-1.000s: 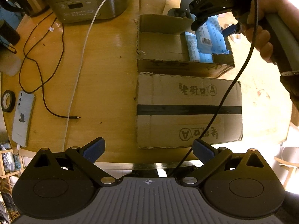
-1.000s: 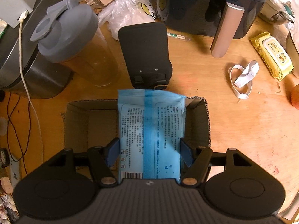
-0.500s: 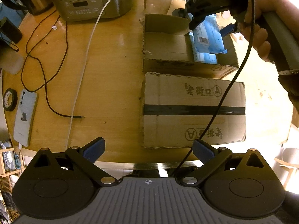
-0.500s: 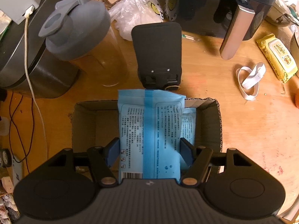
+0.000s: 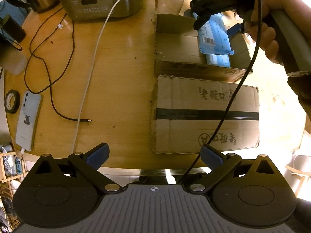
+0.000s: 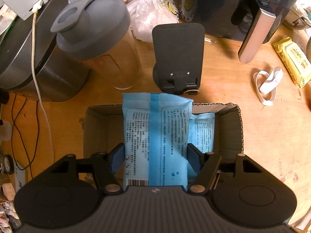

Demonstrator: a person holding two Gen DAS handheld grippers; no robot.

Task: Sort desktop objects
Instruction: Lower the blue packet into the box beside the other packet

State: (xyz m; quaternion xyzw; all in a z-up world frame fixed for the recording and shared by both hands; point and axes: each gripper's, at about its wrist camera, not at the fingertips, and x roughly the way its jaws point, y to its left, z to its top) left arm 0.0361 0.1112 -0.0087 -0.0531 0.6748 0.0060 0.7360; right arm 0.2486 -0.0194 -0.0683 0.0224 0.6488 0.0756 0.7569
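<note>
My right gripper is shut on a blue wipes packet, held above the open cardboard box. A second blue packet lies inside the box at its right side. In the left wrist view the same right gripper hangs over the open box with the blue packet between its pads, and the other packet shows below it. My left gripper is open and empty, high above the table's near edge.
A closed, taped cardboard box sits in front of the open one. A phone, tape roll, black cable and white cable lie left. A rice cooker, grey-lidded jug, black stand, air fryer, yellow wipes pack and white strap surround the box.
The right gripper with the blue packet has shifted a little over the open box, so the second packet inside now shows beside it. The left gripper stays open.
</note>
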